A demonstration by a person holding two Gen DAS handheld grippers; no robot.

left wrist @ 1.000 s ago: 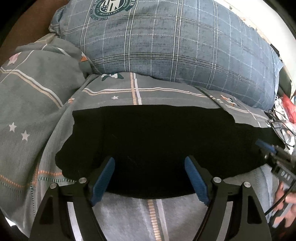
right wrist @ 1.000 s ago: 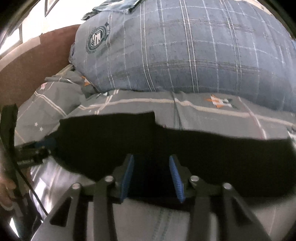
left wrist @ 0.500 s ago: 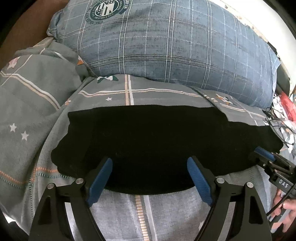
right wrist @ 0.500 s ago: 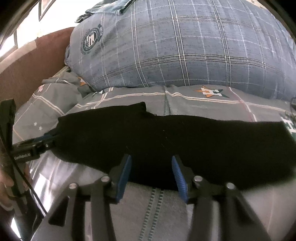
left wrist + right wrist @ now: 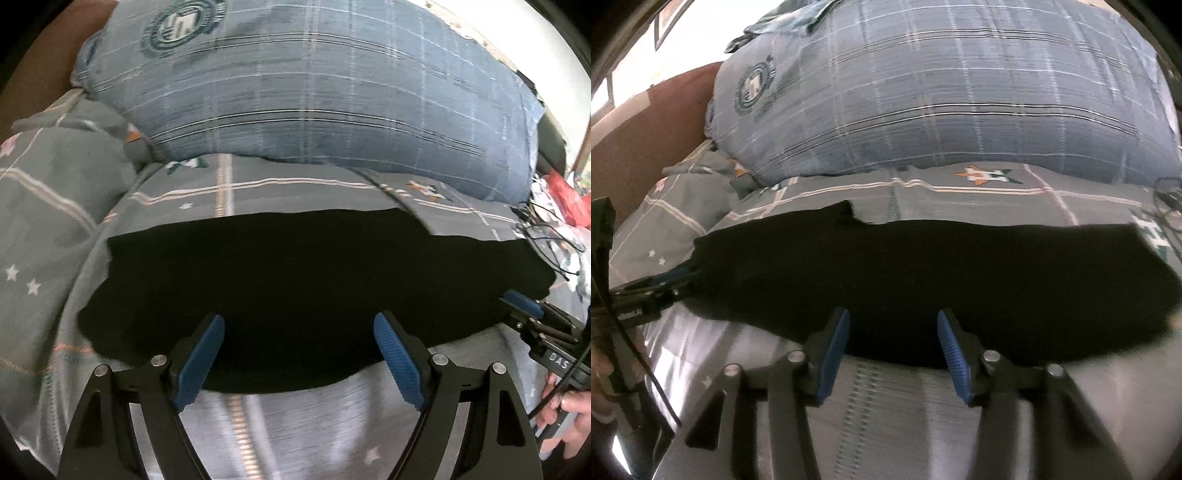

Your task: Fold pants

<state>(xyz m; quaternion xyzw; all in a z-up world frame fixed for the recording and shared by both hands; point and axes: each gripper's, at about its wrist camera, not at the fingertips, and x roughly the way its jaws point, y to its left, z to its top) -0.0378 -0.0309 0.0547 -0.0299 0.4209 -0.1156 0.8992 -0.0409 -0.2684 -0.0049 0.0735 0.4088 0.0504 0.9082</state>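
- The pants (image 5: 295, 280) are black and lie flat on the bed (image 5: 332, 435), folded into a long band that runs left to right.
- The bed carries a grey sheet with stars and pale stripes.
- A blue plaid pillow (image 5: 314, 92) lies beyond the pants, apart from their far edge.
- The left gripper (image 5: 299, 354) stands wide open over the near edge of the pants. Its blue pads (image 5: 199, 358) press on nothing.
- The right gripper (image 5: 892, 345) is opening, at about half width. The near edge of the pants shows between its pads (image 5: 833, 350), but no cloth is pinched.
- In the left wrist view, the right gripper (image 5: 532, 317) appears at the right end of the pants, with fingers (image 5: 576, 410) of a hand on its handle.
- Cables (image 5: 550, 240) and red packaging (image 5: 565, 195) lie at the right edge of the bed.
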